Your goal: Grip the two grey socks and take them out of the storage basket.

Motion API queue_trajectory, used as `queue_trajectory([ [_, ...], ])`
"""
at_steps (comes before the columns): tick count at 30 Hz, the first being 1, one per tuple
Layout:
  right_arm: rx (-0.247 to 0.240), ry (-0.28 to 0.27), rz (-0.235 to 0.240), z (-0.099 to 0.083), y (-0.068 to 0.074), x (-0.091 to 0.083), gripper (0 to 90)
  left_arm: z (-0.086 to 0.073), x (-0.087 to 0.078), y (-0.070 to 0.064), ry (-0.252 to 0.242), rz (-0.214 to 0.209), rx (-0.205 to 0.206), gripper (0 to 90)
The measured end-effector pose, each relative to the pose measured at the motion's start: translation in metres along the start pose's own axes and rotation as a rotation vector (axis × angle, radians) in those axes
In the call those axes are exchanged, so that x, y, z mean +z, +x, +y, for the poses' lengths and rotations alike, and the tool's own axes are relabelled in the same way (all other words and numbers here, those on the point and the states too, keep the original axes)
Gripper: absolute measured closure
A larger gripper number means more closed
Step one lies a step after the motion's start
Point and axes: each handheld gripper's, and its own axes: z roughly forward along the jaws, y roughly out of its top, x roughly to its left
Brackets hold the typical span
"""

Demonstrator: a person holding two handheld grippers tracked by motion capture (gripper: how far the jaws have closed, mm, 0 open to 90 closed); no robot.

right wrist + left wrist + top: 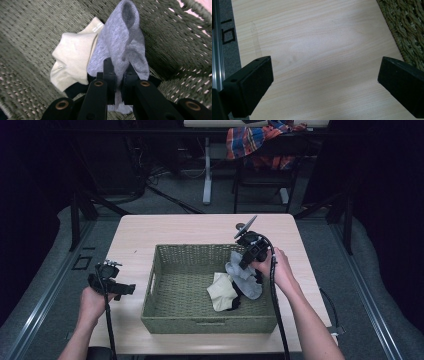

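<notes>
A green woven basket [165,315] stands in the middle of the pale wooden table [200,227]. At its right end lie a grey sock [242,275], a cream sock [221,291] and a black garment [235,297]. My right gripper [246,265] reaches over the basket's right rim and is shut on the grey sock [120,42], whose upper end is pinched between the jaws [119,72]; the cream sock [72,55] lies beside it. My left gripper [131,289] hovers over the table left of the basket, open with nothing between its jaws [322,82].
The basket's wall [407,27] is close to the left gripper's right jaw. Beyond the table stand a table leg [206,170] and a chair with a plaid cloth [255,140]. A metal rail [217,50] runs along the table's left edge.
</notes>
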Motion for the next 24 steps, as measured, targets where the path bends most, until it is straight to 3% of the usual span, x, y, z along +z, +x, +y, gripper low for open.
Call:
queue_trajectory([
  [24, 0.013, -0.058, -0.016, -0.006, 0.001, -0.043, 85.0, -0.002, 0.001, -0.001, 0.009, 0.001, 0.001, 0.3],
])
